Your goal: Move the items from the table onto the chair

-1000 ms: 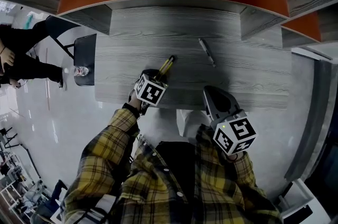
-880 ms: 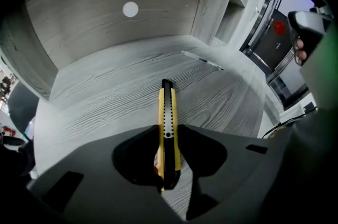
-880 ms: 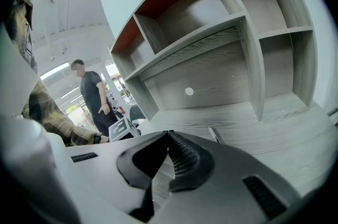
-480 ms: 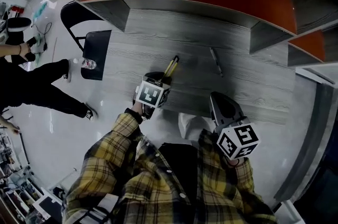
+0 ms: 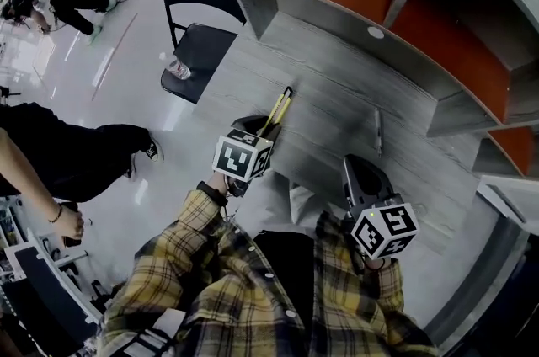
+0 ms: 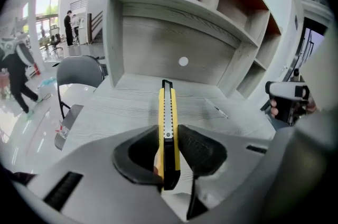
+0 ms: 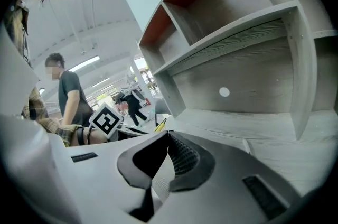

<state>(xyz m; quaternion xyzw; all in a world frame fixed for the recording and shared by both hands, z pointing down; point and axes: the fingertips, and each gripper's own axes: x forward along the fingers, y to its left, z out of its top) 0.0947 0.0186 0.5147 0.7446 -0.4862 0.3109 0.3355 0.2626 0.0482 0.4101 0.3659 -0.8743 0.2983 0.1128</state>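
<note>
We clamp the left gripper (image 5: 258, 128) on the rear of the yellow utility knife (image 5: 279, 110), tip forward over the table (image 5: 337, 86), probably for carrying to the chair (image 5: 200, 52). The right gripper (image 5: 360, 172), jaws together and empty, idles near the pen (image 5: 377, 130), which lies on the table.

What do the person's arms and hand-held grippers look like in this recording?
The left hand-held gripper and right hand-held gripper are grey shells with black ribbed pads; each carries a white cube of black square markers. The sleeves are yellow-and-dark plaid, with a dark wristband on the left.
</note>
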